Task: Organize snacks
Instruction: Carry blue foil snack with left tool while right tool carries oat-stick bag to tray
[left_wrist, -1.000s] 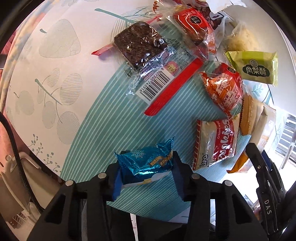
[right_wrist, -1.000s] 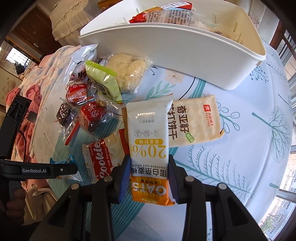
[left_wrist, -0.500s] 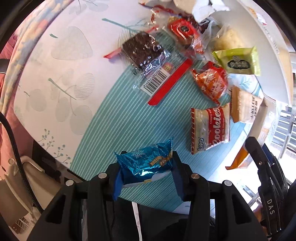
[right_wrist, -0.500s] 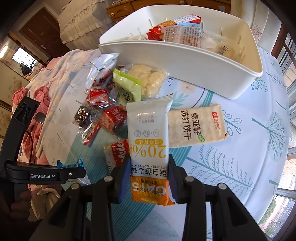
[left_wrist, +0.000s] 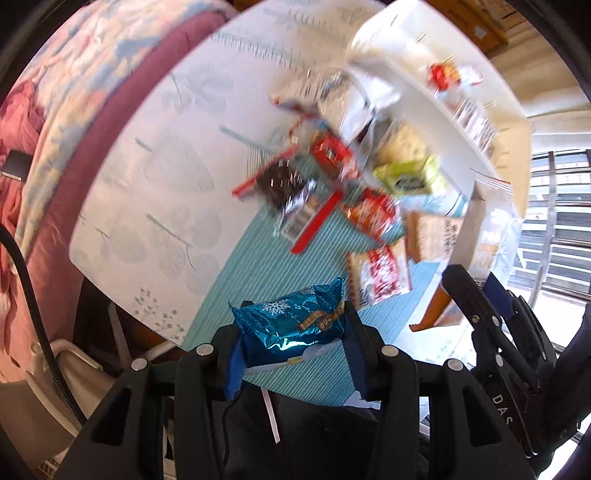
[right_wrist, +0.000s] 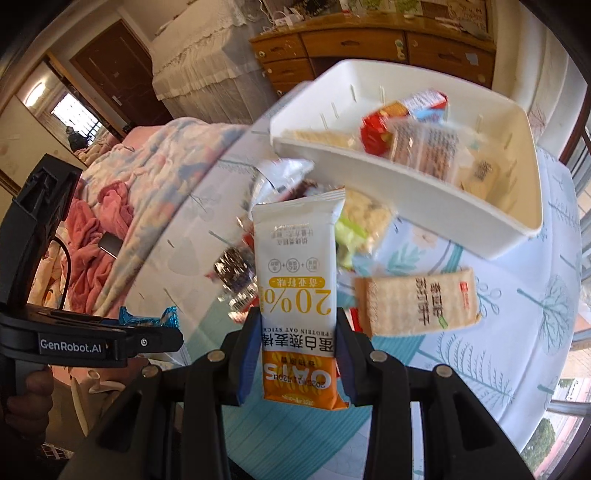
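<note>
Above the bench, we carry one snack in each gripper toward the white bin.

Our left gripper has its fingers closed on the blue foil snack; our right gripper pinches the oat bar upright. Since a second ago both have lifted clear of the loose pile, and the bin's inside, already holding several packets, has come into view. We judge the next step is dropping both in.
</note>
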